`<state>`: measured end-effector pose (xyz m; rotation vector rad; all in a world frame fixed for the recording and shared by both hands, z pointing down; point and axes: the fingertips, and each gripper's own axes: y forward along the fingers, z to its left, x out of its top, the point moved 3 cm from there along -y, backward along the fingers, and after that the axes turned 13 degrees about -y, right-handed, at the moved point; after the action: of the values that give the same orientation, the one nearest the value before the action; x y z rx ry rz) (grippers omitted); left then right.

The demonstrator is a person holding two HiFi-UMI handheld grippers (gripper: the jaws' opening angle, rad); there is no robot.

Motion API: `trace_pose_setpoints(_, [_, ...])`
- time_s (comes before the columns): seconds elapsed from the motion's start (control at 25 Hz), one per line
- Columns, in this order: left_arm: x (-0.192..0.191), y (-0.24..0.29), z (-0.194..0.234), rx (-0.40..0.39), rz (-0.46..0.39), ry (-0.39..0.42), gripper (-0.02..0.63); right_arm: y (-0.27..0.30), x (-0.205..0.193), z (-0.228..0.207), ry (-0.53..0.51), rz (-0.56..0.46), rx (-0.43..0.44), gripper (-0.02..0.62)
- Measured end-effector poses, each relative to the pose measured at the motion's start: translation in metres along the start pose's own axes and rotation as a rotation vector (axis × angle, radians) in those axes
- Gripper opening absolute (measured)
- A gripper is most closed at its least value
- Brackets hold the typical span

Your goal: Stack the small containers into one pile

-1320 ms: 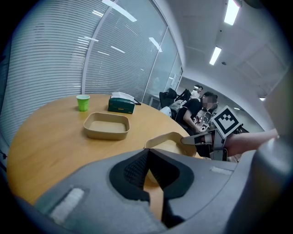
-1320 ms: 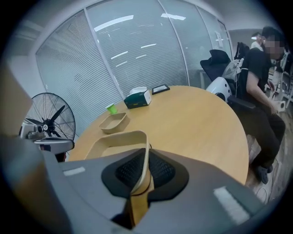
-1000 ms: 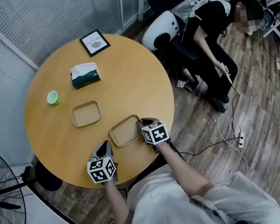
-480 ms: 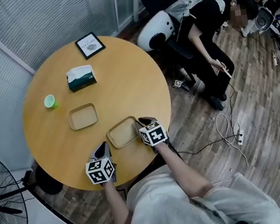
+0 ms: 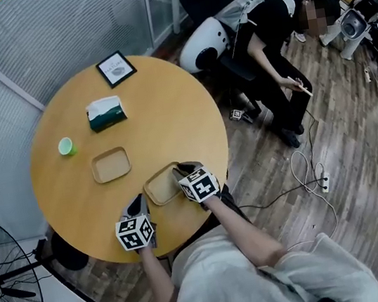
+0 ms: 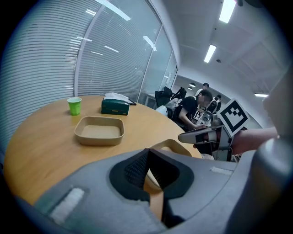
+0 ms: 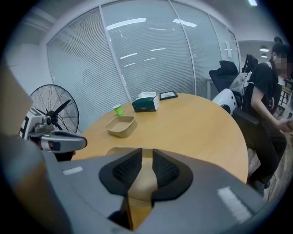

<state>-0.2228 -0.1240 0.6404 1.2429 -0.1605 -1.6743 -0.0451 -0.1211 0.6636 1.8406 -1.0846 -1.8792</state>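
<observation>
Right now my right gripper (image 7: 145, 160) is clamped on the rim of the near tray (image 5: 160, 187), with the beige wall pinched between the pads. This is at the edge of the table (image 5: 168, 107) closest to me. My left gripper (image 6: 147, 154) hangs just beside that tray, jaws together on nothing. The far tray (image 5: 111, 165) lies flat further in, apart from the cup (image 5: 66, 146) and the box (image 5: 106, 114).

I judge the step in hand to be carrying the near tray over and nesting it in the far one. Because I hold it by one edge only, I expect the free side to droop, so I want the wrist level and the lift high enough to clear the far tray's rim. I should turn the tray until its long sides match the far tray's, then lower it straight down. I should open the jaws only once it sits inside. The far tray looks light and may slide, so the left gripper could steady its near wall, provided it stays out of the right's path.
</observation>
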Motion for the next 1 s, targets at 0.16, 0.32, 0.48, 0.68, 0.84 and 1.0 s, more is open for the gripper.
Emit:
trace_pose_setpoints(0.16, [0.006,0.006,0.004,-0.003,0.003,0.009,0.005,0.006,0.009,0.011,-0.025,0.001,0.023,0.057])
trace_pose_setpoints(0.32, [0.014,0.01,0.021,0.009,0.043,0.101,0.005,0.007,0.015,0.026,-0.037,-0.001,0.068,0.036])
trace_pose_setpoints(0.48, [0.026,0.009,0.037,0.029,0.075,0.192,0.005,0.006,0.018,0.027,-0.042,0.006,0.085,0.013])
trace_pose_setpoints(0.68, [0.03,-0.001,0.061,0.077,0.125,0.296,0.005,0.005,0.024,0.032,-0.016,-0.003,0.121,0.002])
trace_pose_setpoints(0.84, [0.034,0.008,0.074,0.086,0.179,0.413,0.005,0.001,0.025,0.03,-0.019,-0.005,0.146,0.0])
trace_pose_setpoints(1.0, [0.047,0.02,0.095,0.075,0.248,0.594,0.005,0.003,0.027,0.037,-0.036,0.015,0.173,0.0])
